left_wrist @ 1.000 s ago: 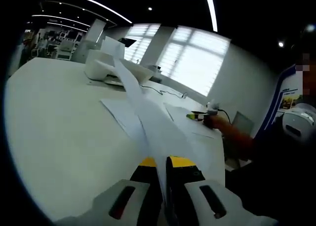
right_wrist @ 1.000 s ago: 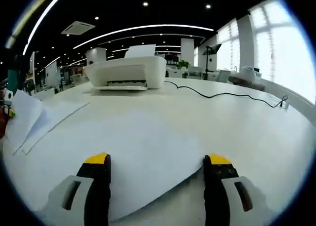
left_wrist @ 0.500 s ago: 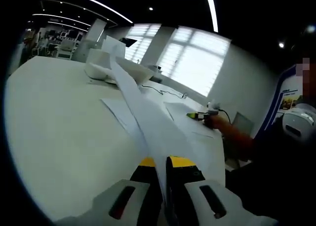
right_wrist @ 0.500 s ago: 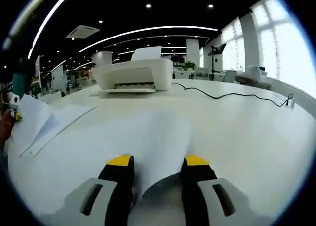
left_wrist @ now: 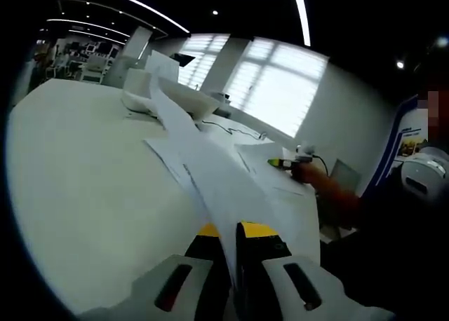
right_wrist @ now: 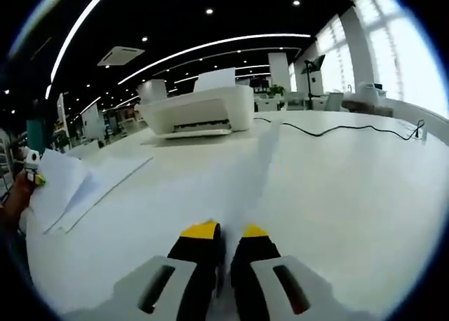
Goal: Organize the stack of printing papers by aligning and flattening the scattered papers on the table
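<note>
In the left gripper view my left gripper (left_wrist: 229, 231) is shut on a white sheet of paper (left_wrist: 203, 160) that rises edge-on from the jaws toward the printer. More sheets (left_wrist: 263, 177) lie flat on the white table (left_wrist: 84, 167) beyond it. In the right gripper view my right gripper (right_wrist: 226, 231) is shut on another white sheet (right_wrist: 266, 149), lifted edge-on off the table (right_wrist: 351, 188). The left gripper (right_wrist: 31, 168) shows at the far left holding its paper (right_wrist: 59, 188) above a flat sheet (right_wrist: 105, 177). The right gripper (left_wrist: 291, 161) shows small at the right of the left gripper view.
A white printer (right_wrist: 200, 109) (left_wrist: 165, 97) with paper in its tray stands at the table's far side. A black cable (right_wrist: 337, 128) runs across the table to a plug near the right edge. Windows and office furniture lie beyond.
My right gripper went from open over a flat sheet to shut on it, and the sheet now stands lifted edge-on. The left gripper kept hold of its paper.
</note>
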Demonstrator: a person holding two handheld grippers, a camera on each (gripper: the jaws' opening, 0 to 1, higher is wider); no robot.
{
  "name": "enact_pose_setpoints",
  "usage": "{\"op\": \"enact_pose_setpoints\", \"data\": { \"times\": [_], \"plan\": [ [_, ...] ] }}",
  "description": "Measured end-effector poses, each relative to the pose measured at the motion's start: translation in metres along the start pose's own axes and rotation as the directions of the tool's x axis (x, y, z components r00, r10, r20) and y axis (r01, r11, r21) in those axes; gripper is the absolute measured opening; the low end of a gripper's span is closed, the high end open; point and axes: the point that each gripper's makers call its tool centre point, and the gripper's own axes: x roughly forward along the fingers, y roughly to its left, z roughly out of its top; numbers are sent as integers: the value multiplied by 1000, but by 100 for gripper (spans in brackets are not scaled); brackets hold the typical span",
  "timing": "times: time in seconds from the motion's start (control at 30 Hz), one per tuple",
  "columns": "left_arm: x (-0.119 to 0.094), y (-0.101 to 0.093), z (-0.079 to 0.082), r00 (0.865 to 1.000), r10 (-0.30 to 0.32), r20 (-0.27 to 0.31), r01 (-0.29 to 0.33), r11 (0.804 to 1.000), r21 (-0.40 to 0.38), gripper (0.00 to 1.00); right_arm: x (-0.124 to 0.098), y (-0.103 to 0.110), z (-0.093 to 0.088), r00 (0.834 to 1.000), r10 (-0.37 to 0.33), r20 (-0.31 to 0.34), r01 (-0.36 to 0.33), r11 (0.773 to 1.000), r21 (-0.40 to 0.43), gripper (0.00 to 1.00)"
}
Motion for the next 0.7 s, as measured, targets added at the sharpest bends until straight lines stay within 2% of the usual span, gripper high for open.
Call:
{"op": "enact_pose_setpoints", "data": {
  "times": [0.27,0.7],
  "plan": [
    [3,-2,0,1000,-3,-1,3,1000,2,7,-4,14,7,999,31,29,-32,999,26,0],
    [3,-3,0,1000,-4,-2,4,1000,7,7,-16,41,35,994,70,81,-67,997,-45,0]
  ]
}}
